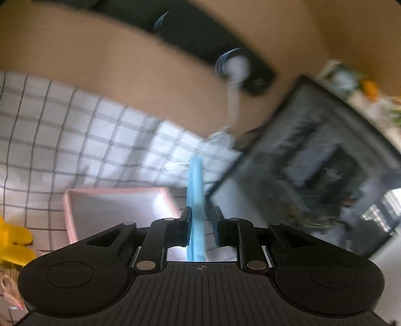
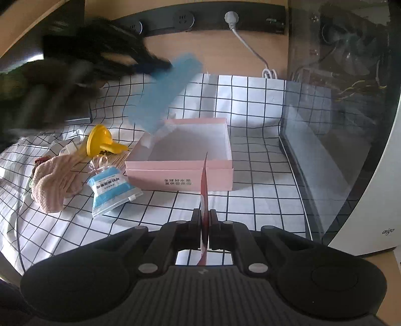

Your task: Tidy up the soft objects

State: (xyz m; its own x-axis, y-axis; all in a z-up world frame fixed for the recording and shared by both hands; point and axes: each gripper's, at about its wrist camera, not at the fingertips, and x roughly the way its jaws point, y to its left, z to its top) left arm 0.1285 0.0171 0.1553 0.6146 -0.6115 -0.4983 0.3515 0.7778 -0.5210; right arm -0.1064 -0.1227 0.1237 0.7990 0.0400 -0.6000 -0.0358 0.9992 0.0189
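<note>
My left gripper (image 1: 201, 220) holds a flat blue face mask (image 1: 195, 198) edge-on between its jaws; the mask touches the left pad and a gap shows on the right. In the right wrist view the same mask (image 2: 164, 94) hangs blurred above the back left corner of an open pink box (image 2: 190, 150), held by the blurred left gripper (image 2: 140, 60). The box also shows in the left wrist view (image 1: 115, 210). My right gripper (image 2: 205, 220) is shut on a thin red packet (image 2: 204, 185), in front of the box.
A checked cloth (image 2: 250, 112) covers the table. Left of the box lie a pink fuzzy sock (image 2: 54, 183), a blue-white sachet (image 2: 110, 191), a yellow funnel (image 2: 100, 141) and wooden sticks. A glass computer case (image 2: 338, 100) stands at the right. A power strip (image 2: 213, 21) and white cable run along the back wall.
</note>
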